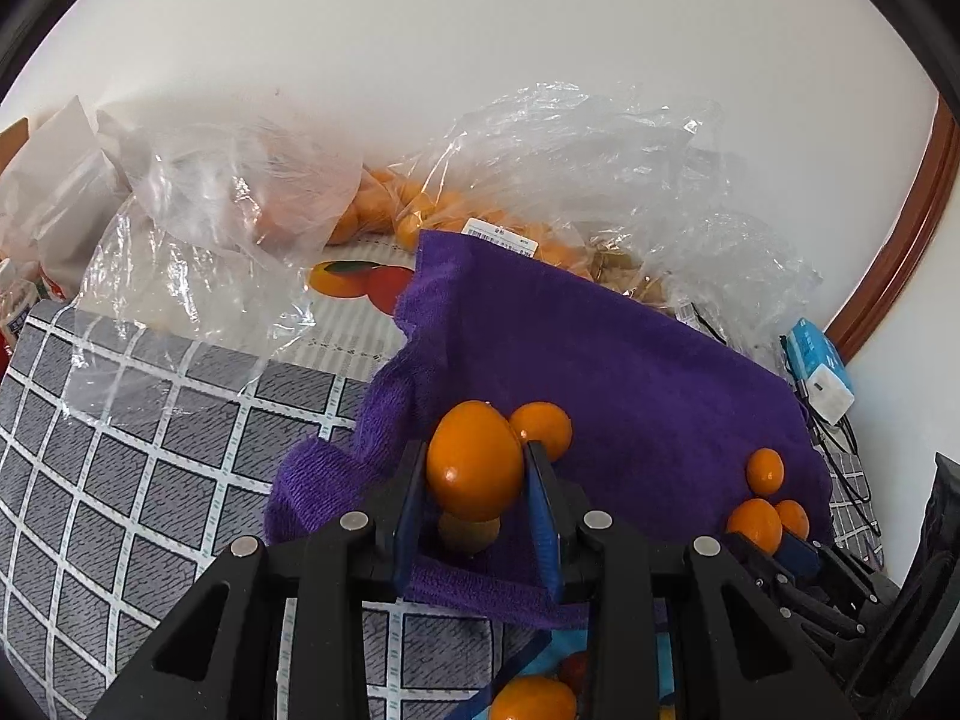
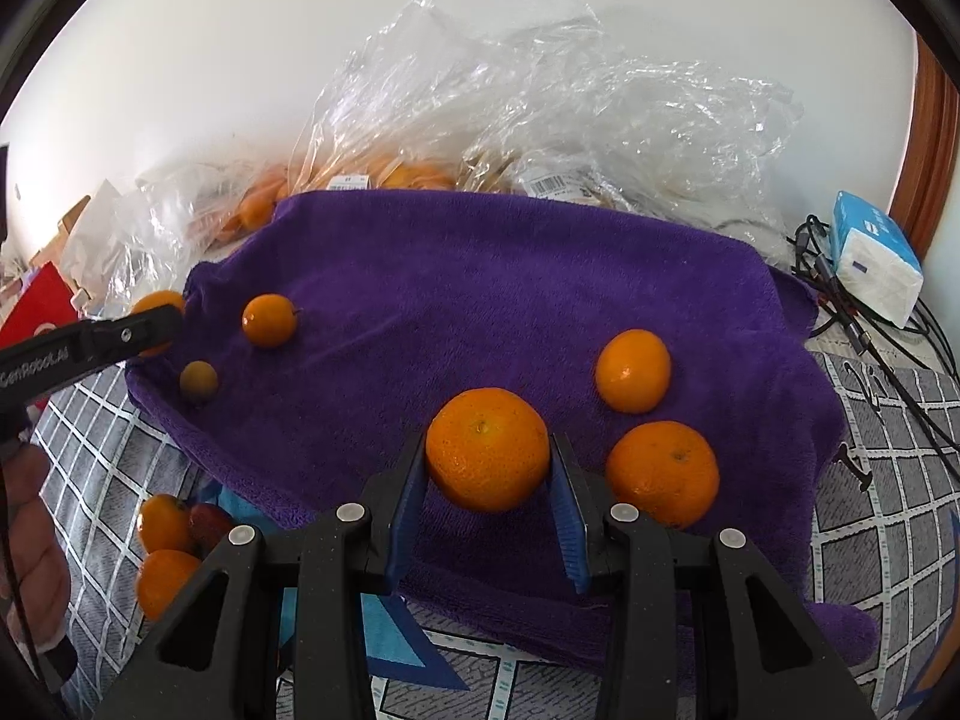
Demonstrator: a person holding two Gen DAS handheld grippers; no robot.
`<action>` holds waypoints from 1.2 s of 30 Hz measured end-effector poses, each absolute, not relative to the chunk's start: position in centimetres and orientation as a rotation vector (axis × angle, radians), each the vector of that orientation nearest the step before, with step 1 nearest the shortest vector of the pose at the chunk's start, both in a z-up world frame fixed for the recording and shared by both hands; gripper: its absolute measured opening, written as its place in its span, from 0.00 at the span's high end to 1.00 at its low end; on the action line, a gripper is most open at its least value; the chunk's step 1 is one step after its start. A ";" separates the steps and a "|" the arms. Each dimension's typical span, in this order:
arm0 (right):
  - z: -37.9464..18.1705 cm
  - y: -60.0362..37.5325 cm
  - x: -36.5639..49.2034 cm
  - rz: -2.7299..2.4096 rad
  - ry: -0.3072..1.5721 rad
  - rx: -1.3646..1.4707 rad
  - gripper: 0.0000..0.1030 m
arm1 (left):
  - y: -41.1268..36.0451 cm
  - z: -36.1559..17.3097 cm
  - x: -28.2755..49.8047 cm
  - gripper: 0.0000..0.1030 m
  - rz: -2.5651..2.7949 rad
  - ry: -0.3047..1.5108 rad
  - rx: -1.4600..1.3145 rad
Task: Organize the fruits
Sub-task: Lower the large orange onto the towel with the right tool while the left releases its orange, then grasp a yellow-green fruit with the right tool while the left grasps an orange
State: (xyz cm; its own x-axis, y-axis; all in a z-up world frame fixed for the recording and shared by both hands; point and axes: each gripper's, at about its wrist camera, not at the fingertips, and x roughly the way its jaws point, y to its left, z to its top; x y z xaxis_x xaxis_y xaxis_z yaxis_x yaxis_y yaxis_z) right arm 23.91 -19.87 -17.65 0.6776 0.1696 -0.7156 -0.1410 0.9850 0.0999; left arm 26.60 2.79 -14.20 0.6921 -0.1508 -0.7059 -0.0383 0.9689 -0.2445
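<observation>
A purple towel (image 1: 600, 348) (image 2: 510, 276) lies spread on the checked cloth. My left gripper (image 1: 477, 457) is shut on a smooth oval kumquat (image 1: 474, 480), held just above the towel's left end. Under it lies a small brown fruit (image 1: 469, 531) (image 2: 198, 382), and another kumquat (image 1: 542, 429) (image 2: 269, 320) sits behind. My right gripper (image 2: 489, 451) is shut on a mandarin (image 2: 487, 468) over the towel's near side. Two more mandarins (image 2: 663, 474) (image 2: 633, 369) rest to its right. The left gripper (image 2: 153, 324) also shows at the left of the right wrist view.
Crumpled clear plastic bags (image 1: 252, 192) (image 2: 540, 102) holding orange fruit line the back by the wall. A blue and white tissue pack (image 2: 876, 264) and black cables (image 2: 864, 330) lie at the right. Several fruits (image 2: 163, 525) sit on blue packaging at the near left. A hand (image 2: 30, 534) shows there.
</observation>
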 end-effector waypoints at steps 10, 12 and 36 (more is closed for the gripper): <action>-18.0 -20.4 23.5 0.176 0.787 0.074 0.58 | 1.3 -16.3 27.6 0.71 -0.100 0.809 -0.218; -18.1 -20.6 23.4 0.178 0.781 0.083 0.55 | 1.0 -16.4 27.4 0.71 -0.103 0.795 -0.196; -11.3 -22.1 14.6 -0.046 0.640 0.079 0.49 | 3.5 -9.6 20.2 0.57 -0.164 0.645 -0.237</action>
State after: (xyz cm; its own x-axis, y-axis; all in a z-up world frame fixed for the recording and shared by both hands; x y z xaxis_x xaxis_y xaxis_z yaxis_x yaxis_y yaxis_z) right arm 14.58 -22.05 -11.26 0.8012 -0.0184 -0.5981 0.0674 0.9959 0.0597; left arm 20.17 3.47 -9.62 0.7876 -0.2238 -0.5741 0.0772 0.9602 -0.2684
